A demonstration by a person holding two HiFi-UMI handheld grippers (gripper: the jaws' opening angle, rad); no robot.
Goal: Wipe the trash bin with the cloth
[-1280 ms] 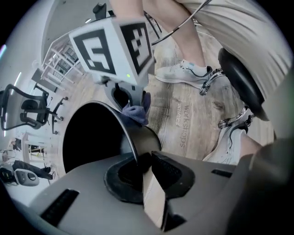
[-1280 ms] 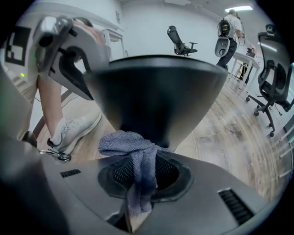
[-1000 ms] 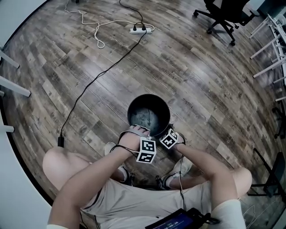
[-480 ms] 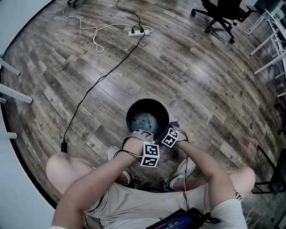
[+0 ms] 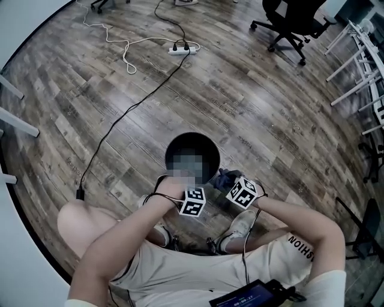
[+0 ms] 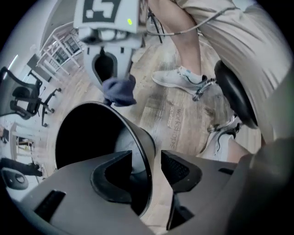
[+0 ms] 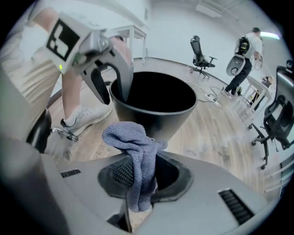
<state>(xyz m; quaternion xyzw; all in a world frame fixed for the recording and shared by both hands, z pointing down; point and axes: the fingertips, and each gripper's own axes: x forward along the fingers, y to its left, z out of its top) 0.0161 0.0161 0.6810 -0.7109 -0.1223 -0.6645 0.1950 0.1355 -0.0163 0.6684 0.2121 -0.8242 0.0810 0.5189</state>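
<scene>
At the far left, white furniture legs (image 5: 18, 122) are cut off by the frame's edge. A black cable (image 5: 120, 123) runs across the wood floor (image 5: 270, 120) to a power strip (image 5: 180, 50).

We look down past the person's knee (image 5: 84, 219) to the left tool (image 6: 146, 158), which points straight down at the near rim of the black trash bin (image 5: 180, 140). Its jaws have just been opening and now stand wide, one inside the bin and one outside, with the bin's wall between them. The outer pad stands clear of the wall, and we see no grip. The bin stands upright on the floor just ahead of the person's shoe (image 5: 243, 225). We cannot make out its bottom from above.

Just right of the bin, the right tool (image 7: 140, 174) is clamped on the grey-blue cloth (image 7: 138, 147). The cloth is pinched between the pads and bunches up over them, with its tail hanging below. It sits close by the outside of the rim, and we cannot tell whether it touches the bin.

Farther right, an office chair (image 5: 288, 18) is cropped at the top edge, and white desk frames (image 5: 360, 54) run off the right side. A dark device (image 5: 252, 295) is cut off at the bottom edge. In the right gripper view a second person (image 7: 245, 55) stands far across the room, too small for us to read.
</scene>
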